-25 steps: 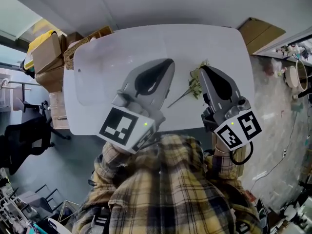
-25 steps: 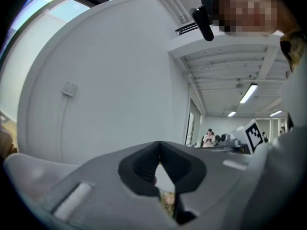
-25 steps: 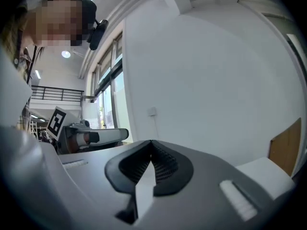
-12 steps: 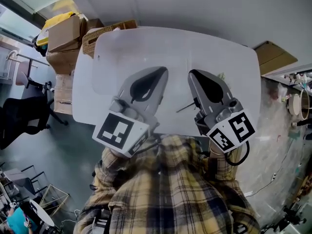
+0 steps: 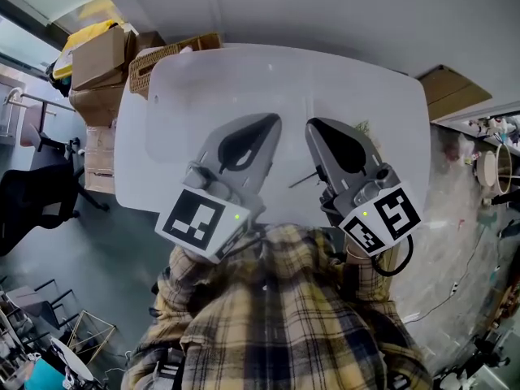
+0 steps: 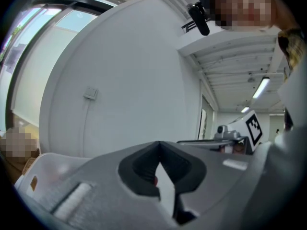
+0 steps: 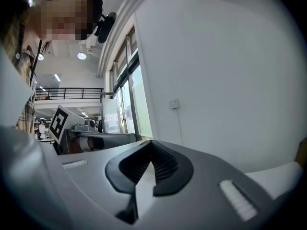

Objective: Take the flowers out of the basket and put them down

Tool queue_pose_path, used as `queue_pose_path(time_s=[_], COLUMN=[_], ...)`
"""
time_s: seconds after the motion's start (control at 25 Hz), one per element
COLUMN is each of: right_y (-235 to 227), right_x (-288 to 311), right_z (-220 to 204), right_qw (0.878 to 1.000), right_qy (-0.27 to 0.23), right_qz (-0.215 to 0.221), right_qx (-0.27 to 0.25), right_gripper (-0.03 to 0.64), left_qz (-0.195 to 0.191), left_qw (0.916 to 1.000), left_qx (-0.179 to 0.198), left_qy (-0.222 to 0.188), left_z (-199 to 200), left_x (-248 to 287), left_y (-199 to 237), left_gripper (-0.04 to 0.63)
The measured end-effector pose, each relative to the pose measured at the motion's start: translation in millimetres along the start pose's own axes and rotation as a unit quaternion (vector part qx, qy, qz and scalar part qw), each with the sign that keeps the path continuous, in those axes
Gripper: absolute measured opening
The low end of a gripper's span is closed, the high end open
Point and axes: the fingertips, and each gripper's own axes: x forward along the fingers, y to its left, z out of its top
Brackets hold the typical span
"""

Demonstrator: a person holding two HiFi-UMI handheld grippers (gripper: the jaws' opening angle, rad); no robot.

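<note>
The left tongs (image 5: 273, 119) and the right tongs (image 5: 312, 124) were held level and side by side just in front of the person's chest, pointing toward the far side, their tips angled in toward each other and near but apart. Each pair had its jaws closed tip to tip with nothing between them. The left cube (image 5: 201, 220) and right cube (image 5: 380, 219) sat at the near ends, just ahead of the plaid sleeves (image 5: 188, 260).
</note>
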Motion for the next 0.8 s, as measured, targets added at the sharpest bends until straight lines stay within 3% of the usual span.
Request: queue_pose_path(time_s=[0.8], right_y=[-13.3], right_x=[-9.9], right_z=[-3.9], right_qw=[1.000], right_qy=[0.008], right_qz=[-0.010], right_qx=[0.001], right_gripper=[0.005], left_qz=[-0.026], left_qw=[0.9994], left_qx=[-0.004], left_qy=[0.021], left_z=[-13.9], left_x=[21.8], left_y=[-15.6], left_gripper=[0.000])
